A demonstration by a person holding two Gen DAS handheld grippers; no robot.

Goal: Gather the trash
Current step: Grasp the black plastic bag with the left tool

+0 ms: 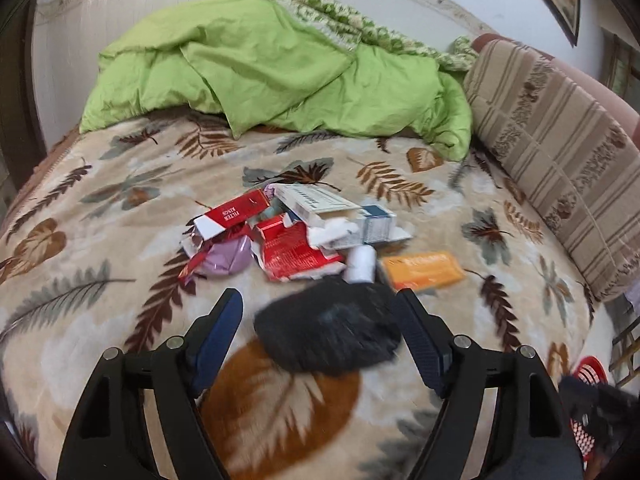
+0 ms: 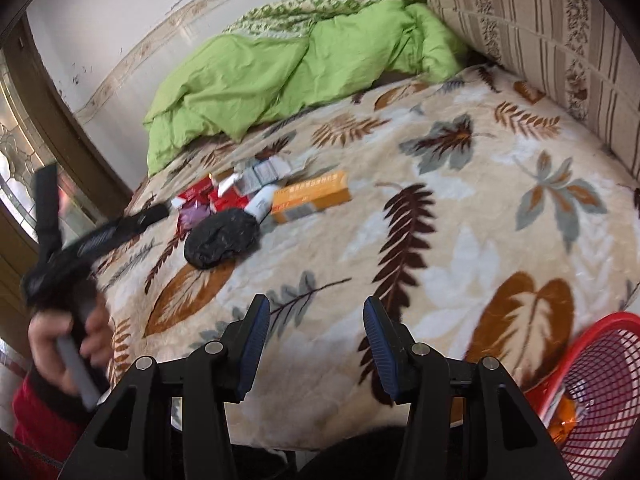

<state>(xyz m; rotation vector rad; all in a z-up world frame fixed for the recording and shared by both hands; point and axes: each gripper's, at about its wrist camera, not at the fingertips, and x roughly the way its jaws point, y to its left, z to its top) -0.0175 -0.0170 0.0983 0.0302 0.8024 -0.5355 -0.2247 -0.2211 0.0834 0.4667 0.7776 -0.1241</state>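
A heap of trash lies on the leaf-patterned blanket (image 1: 100, 280): red cigarette packs (image 1: 236, 214), a white carton (image 1: 316, 200), a small white bottle (image 1: 360, 264), an orange box (image 1: 422, 270) and a purple scrap (image 1: 226, 258). A crumpled black wad (image 1: 328, 332) lies nearest, between the fingers of my left gripper (image 1: 318, 304), with a clear gap on its left side; that gripper is open. The right wrist view shows the wad (image 2: 220, 240) resting on the bed, apart from the left gripper (image 2: 104, 192). My right gripper (image 2: 316, 308) is open over bare blanket, holding nothing.
A red mesh basket (image 2: 600, 380) stands at the bed's near right edge, with an orange wrapper inside. A green duvet (image 1: 260, 68) is bunched at the far end. A striped cushion (image 1: 552, 152) lines the right side. A hand (image 2: 68, 344) in a red sleeve holds the left gripper.
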